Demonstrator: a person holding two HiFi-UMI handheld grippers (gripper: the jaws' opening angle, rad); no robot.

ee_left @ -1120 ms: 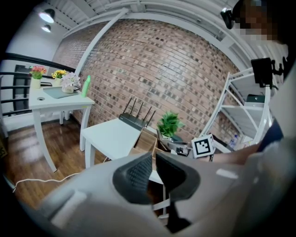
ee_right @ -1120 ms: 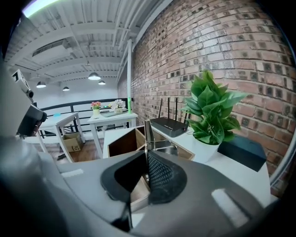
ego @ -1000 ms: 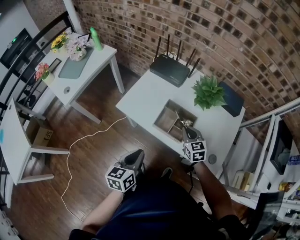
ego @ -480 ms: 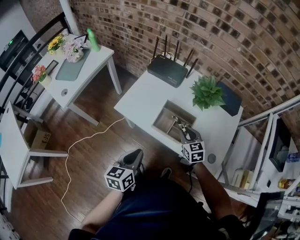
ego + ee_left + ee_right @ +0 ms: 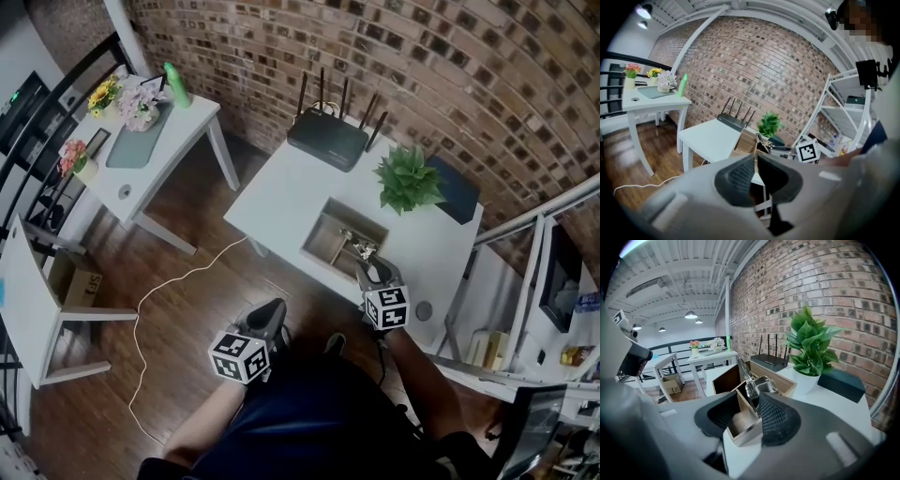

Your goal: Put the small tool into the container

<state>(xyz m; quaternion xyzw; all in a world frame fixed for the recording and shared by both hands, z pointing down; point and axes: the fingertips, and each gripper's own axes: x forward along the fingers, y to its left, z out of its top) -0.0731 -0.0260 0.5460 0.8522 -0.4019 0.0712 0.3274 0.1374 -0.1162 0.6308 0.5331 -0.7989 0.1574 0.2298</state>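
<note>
1. Metal small tool [image 5: 752, 386], shiny, lies inside the light wooden divided container [image 5: 739, 433]. It sits in the part just beyond the near small compartment, and its thin handle leans up over the rim. In the head view the small tool [image 5: 359, 246] is at the container's [image 5: 321, 246] right side.
2. Right gripper [image 5: 750, 403] has just been opening its jaws. They stand wide apart and grip nothing. The tool is in line between them, but the pads are clear of it.
3. Right gripper [image 5: 376, 274] hangs over the container's near right corner and points forward and down. The right forearm reaches out from the body over the near edge of the white table [image 5: 277, 192].
4. Left gripper [image 5: 755, 160] has its jaws drawn together with only a thin slit between them, and nothing is in them.
5. Left gripper [image 5: 268, 321] is held low by the person's lap, off the table over the wood floor. It is well apart from the container and points forward, slightly down.
6. Also on the table: a black router with four antennas [image 5: 327, 139] at the back, a green potted plant [image 5: 407, 178] beside the container, and a dark flat box [image 5: 457, 192] to the plant's right.
</note>
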